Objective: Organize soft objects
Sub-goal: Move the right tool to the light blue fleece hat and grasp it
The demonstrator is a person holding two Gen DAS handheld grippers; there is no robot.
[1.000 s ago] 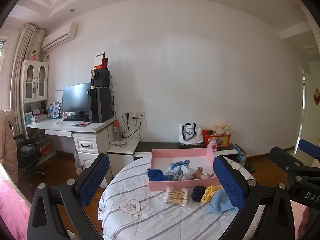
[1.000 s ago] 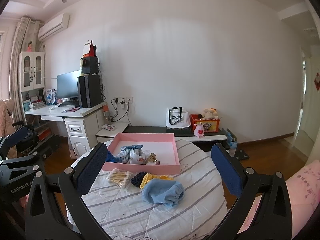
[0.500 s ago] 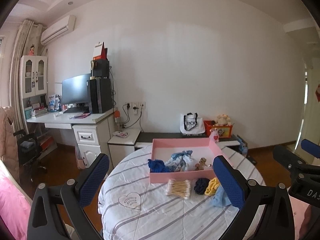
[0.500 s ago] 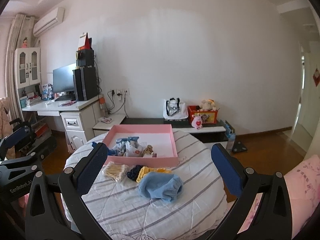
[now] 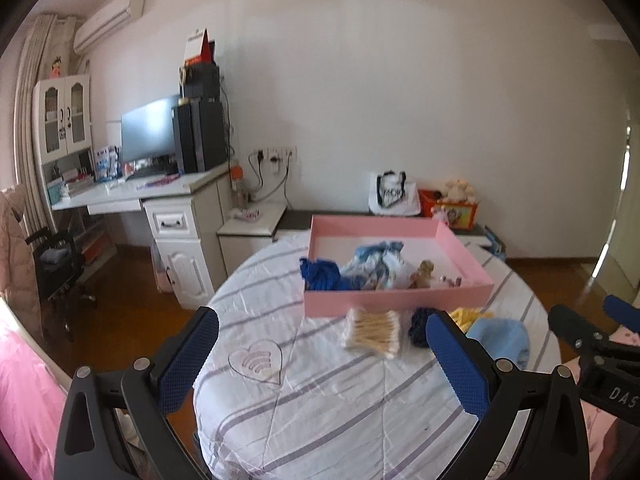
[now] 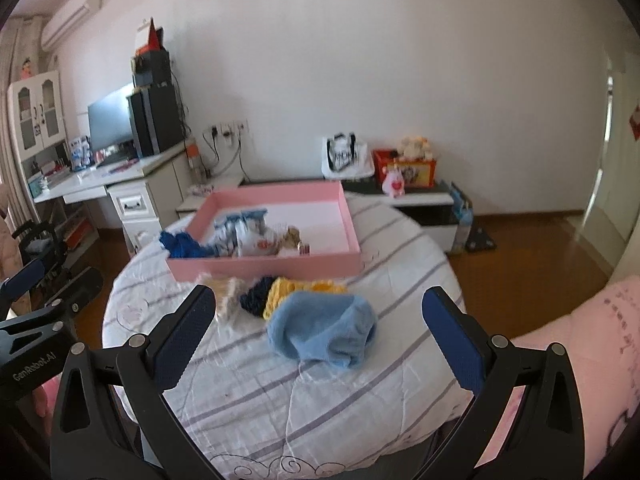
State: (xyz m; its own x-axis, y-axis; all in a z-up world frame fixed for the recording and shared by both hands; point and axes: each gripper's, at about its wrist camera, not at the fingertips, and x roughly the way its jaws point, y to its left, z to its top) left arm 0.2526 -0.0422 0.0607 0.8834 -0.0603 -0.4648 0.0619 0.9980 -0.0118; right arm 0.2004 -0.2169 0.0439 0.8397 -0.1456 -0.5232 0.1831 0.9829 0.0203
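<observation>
A pink tray (image 5: 396, 306) (image 6: 264, 269) sits on the round striped table (image 5: 320, 400) (image 6: 320, 392), holding a dark blue knit (image 5: 320, 274) (image 6: 180, 245), pale blue cloths (image 5: 376, 264) (image 6: 244, 232) and a small plush figure (image 5: 422, 272). In front of the tray lie a bundle of cotton swabs (image 5: 373, 333) (image 6: 226, 296), a navy piece (image 5: 420, 322) (image 6: 254, 298), a yellow knit (image 6: 296, 290) and a light blue sock (image 6: 324, 330) (image 5: 500, 338). My left gripper (image 5: 320, 364) and right gripper (image 6: 318, 340) both hover open above the near table, holding nothing.
A white desk (image 5: 132, 196) with monitor and computer tower stands at left, a low cabinet (image 6: 400, 196) with a bag and toy box behind the table. Pink bedding (image 6: 592, 352) lies at right. Wooden floor (image 5: 120, 292) surrounds the table.
Both grippers have moved closer to the table and tilted down; the tray and loose items now sit larger and lower in view. Both stay open.
</observation>
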